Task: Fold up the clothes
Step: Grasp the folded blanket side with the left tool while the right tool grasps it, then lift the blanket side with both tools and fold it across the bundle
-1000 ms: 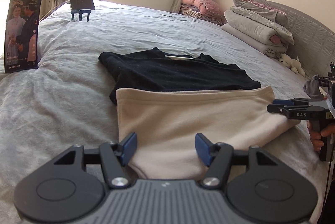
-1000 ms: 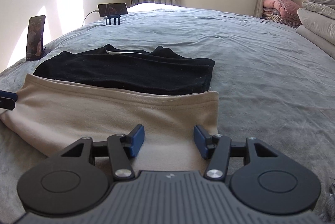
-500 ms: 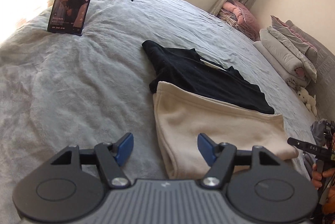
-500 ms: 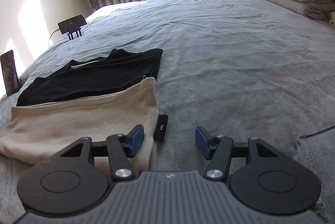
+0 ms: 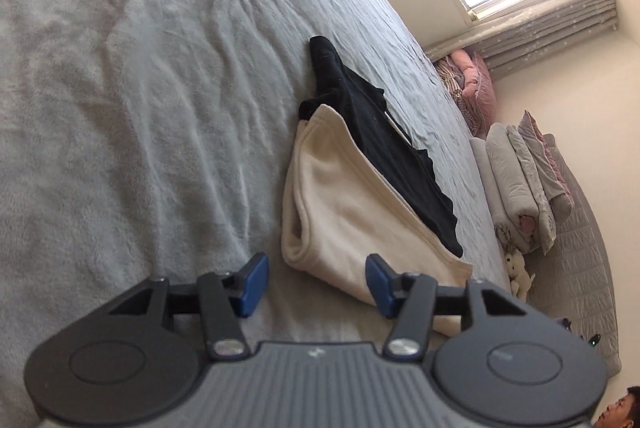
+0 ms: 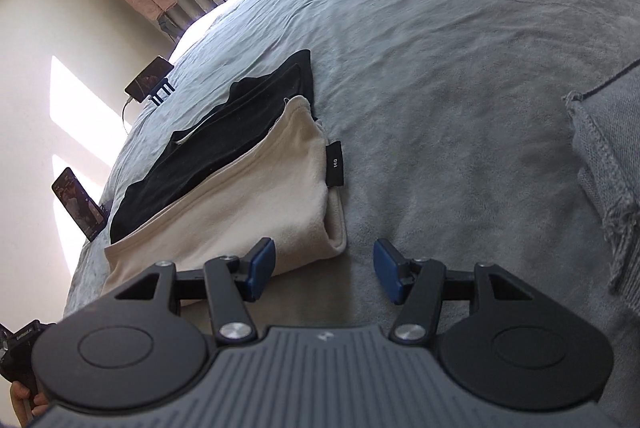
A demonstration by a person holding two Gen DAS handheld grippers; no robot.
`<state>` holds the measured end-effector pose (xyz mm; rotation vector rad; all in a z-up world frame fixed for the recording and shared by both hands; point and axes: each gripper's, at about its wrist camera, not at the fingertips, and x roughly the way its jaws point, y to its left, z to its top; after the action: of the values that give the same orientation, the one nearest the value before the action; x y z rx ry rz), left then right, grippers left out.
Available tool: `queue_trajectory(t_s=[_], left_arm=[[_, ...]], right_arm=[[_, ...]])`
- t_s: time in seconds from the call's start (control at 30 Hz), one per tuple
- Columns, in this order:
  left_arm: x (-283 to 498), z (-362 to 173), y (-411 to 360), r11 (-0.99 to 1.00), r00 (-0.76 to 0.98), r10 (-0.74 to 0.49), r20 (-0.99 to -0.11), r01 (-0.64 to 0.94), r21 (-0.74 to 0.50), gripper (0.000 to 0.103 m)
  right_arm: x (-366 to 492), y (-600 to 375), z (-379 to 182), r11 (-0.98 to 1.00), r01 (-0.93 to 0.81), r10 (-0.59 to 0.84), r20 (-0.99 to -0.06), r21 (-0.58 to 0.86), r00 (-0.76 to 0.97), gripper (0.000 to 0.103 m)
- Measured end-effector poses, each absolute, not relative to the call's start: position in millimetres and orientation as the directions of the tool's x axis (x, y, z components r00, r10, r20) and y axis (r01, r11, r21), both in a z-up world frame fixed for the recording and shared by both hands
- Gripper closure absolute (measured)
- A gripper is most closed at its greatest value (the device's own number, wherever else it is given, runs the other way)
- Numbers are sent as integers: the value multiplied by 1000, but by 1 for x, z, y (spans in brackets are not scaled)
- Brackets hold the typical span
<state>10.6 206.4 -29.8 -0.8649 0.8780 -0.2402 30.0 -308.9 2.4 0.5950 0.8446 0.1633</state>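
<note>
Folded cream garment (image 6: 256, 199) overlaps a black garment (image 6: 224, 143) on the grey bed (image 6: 440, 47); its black tag (image 6: 335, 163) reads "140". Left gripper (image 5: 316, 286) and right gripper (image 6: 324, 270) both hover with jaws spread, holding nothing.

Your bed (image 5: 120, 87) wears a rumpled grey cover. Near its middle lies a folded cream garment (image 5: 344, 211), its far edge overlapping a black garment (image 5: 384, 143). Two phones (image 6: 78, 203) stand propped along one edge, and folded quilts (image 5: 516, 183) are stacked at the head.
</note>
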Motion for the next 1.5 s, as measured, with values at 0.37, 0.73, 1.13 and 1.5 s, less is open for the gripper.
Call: queue_trajectory(t_s=[0.37, 0.73, 1.13, 1.5], left_arm=[[17, -39, 184, 616, 696, -399, -597, -278, -737, 90], [23, -12, 191, 531, 775, -406, -485, -232, -815, 93], [87, 20, 195, 520, 821, -356, -446, -223, -825, 93], [178, 17, 190, 527, 839, -309, -448, -240, -815, 94]], right_arm=[[34, -304, -7, 769, 140, 369, -612, 624, 700, 84], [43, -301, 34, 753, 100, 350, -525, 651, 776, 85], [109, -294, 57, 759, 107, 282, -473, 642, 834, 87], [190, -296, 38, 742, 156, 236, -472, 652, 849, 88]])
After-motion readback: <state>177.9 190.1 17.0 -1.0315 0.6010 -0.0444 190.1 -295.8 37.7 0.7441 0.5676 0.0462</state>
